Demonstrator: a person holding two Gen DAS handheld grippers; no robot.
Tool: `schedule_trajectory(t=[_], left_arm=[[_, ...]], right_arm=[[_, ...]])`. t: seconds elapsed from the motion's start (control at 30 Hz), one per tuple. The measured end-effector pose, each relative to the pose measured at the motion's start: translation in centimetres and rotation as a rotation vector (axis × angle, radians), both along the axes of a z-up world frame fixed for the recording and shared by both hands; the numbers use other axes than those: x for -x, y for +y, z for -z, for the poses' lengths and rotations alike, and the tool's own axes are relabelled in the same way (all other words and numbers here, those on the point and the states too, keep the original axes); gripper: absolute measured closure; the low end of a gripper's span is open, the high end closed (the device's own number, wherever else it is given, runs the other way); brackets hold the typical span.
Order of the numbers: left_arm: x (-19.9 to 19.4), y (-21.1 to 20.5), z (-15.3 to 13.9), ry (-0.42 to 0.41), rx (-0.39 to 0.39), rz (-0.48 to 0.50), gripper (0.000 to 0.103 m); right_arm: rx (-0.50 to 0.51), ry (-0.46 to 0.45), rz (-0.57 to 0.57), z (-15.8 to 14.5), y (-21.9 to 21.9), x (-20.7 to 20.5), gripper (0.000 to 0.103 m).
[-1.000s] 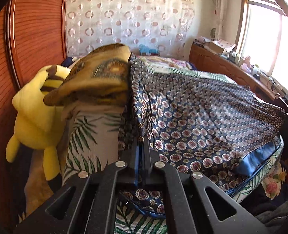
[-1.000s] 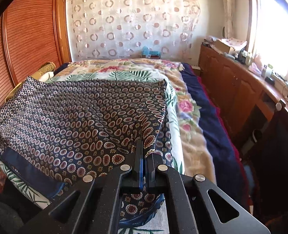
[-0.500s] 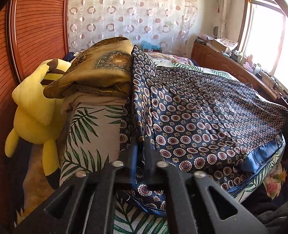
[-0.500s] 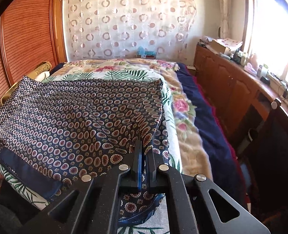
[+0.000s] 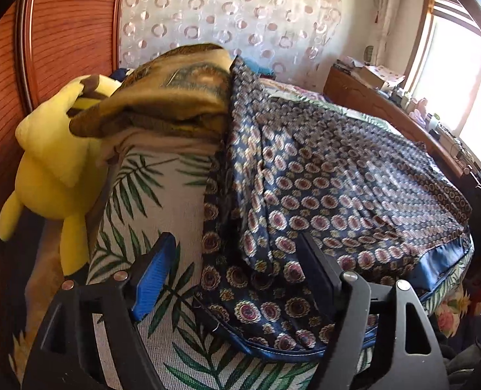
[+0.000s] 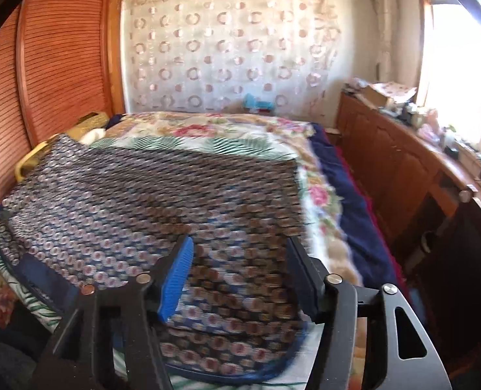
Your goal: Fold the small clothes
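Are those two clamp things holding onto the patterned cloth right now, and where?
No, nothing is held. Both the left gripper and right gripper have just been opening; the patterned garment lies loose on the bed between their jaws.

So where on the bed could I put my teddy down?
Free: the floral blanket beyond the patterned garment, toward the curtain. Also the leaf-print strip beside the yellow plush toy. Crowded: the sideboard top.

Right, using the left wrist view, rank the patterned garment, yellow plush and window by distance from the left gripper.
1. Patterned garment: between the left gripper's open jaws.
2. Yellow plush: left, beside the wardrobe.
3. Window: far right.
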State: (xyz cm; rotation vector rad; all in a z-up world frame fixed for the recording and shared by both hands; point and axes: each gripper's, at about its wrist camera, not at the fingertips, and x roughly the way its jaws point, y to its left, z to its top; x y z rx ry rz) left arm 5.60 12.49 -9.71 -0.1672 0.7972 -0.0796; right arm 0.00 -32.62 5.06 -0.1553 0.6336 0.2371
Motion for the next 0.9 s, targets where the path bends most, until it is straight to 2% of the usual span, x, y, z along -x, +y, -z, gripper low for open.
schedule_trajectory(t=[0.33, 0.53, 0.67, 0.73, 0.9], left_arm=[[0.1, -0.1, 0.5, -0.003, -0.001, -0.026, 0.026], [0.1, -0.4, 0.6, -0.013, -0.024, -0.029, 0.025], [0.1, -0.5, 0.6, -0.017, -0.023, -0.038, 0.025], [0.1, -0.4, 0.6, -0.017, -0.012, -0.043, 0.025], [0.2, 0.4, 0.5, -0.028, 0.055, -0.054, 0.025]], right_arm=[[0.011, 0.099, -0.135, 5.0, 6.4, -2.5, 0.042], [0.035, 0.164, -0.149, 7.9, 8.1, -4.5, 0.042], [0.027, 0.146, -0.139, 8.7, 7.9, -4.9, 0.029], [0.030, 0.137, -0.141, 9.3, 8.1, -4.8, 0.017], [0.026, 0.138, -0.129, 9.8, 8.3, -4.7, 0.013]])
